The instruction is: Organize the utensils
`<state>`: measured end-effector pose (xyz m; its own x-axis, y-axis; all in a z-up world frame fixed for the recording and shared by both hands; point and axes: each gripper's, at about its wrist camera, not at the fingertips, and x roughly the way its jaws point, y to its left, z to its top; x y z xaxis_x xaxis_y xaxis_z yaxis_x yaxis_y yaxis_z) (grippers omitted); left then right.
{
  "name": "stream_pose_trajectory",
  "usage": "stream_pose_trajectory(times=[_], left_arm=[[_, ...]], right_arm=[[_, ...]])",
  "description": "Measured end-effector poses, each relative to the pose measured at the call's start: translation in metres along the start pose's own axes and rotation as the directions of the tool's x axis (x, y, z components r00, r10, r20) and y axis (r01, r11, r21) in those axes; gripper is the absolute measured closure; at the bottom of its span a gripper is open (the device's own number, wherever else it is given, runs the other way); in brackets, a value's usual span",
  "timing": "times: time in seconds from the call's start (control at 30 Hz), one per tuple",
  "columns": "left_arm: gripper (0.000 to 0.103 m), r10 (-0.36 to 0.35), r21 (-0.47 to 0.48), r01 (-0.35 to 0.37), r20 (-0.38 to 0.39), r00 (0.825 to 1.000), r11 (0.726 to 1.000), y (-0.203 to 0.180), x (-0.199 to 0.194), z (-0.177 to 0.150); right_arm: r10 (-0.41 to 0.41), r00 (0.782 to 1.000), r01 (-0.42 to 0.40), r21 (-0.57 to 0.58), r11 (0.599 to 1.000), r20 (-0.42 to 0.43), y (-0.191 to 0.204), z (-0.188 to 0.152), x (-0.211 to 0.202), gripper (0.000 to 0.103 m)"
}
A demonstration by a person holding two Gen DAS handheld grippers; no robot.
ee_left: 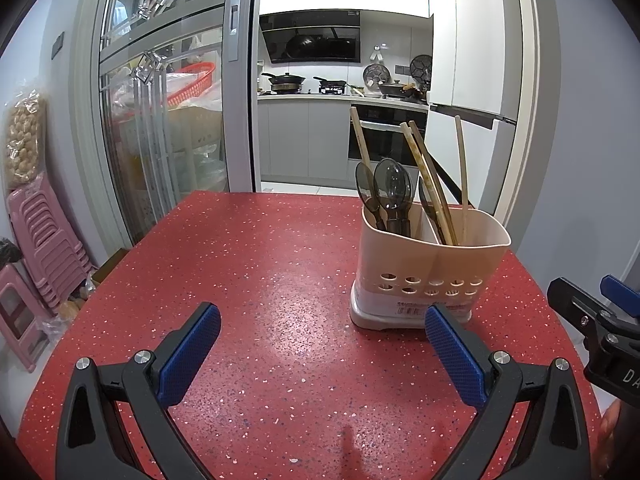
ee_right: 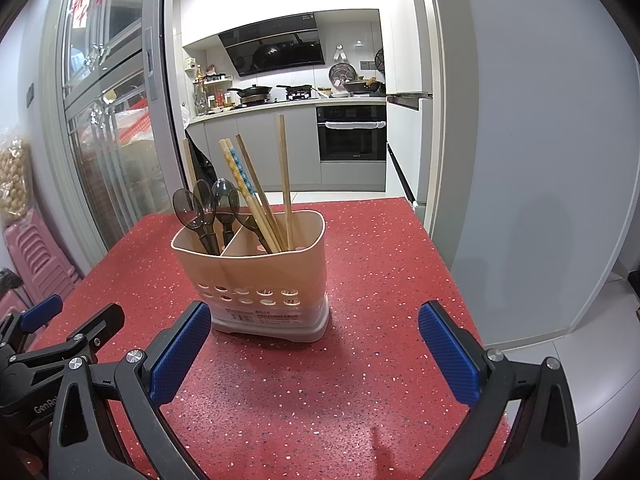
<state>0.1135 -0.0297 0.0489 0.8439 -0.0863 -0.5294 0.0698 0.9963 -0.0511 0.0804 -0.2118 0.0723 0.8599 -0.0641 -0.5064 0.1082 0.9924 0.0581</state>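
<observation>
On the red speckled tabletop (ee_right: 380,264), one beige two-compartment utensil holder (ee_right: 256,276) is recorded, standing upright, with drain holes along its lower wall and a label near its base.

Left compartment, as seen from the right wrist view: dark translucent plastic spoons (ee_right: 208,208), bowls upward, handles down inside. A further dark spoon appears to sit at or just past the divider; which compartment holds it cannot be told.

Right compartment: wooden chopsticks (ee_right: 285,184), some leaning, one pair printed with a blue-and-white pattern (ee_right: 239,168). One more pale stick is seen behind the spoons, and its compartment cannot be told.

Left hand-held gripper (ee_left: 322,326): held low over the tabletop, short of the holder, its blue pads spread wide apart, nothing between them.

Right hand-held gripper (ee_right: 314,324): likewise spread wide and empty, pointed at the holder, with the near wall of the holder just beyond its fingertips.

Loose items on the tabletop: none visible in either view.

Status, as judged: the sorting is taken to be essentially done, spoons and chopsticks being largely separated by compartment. What may be left is the one spoon near the divider and the stray stick, should these prove misplaced.
</observation>
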Motion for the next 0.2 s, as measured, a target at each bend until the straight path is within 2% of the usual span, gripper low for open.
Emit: stream_pose_trajectory(times=[0.2], left_arm=[[0.0, -0.007, 0.007, 0.007, 0.002, 1.0, 1.0, -0.0012, -0.0002, 0.0]], right_arm=[[0.0, 1.0, 0.0, 0.001, 1.0, 0.001, -0.0004, 0.0002, 0.0002, 0.0]])
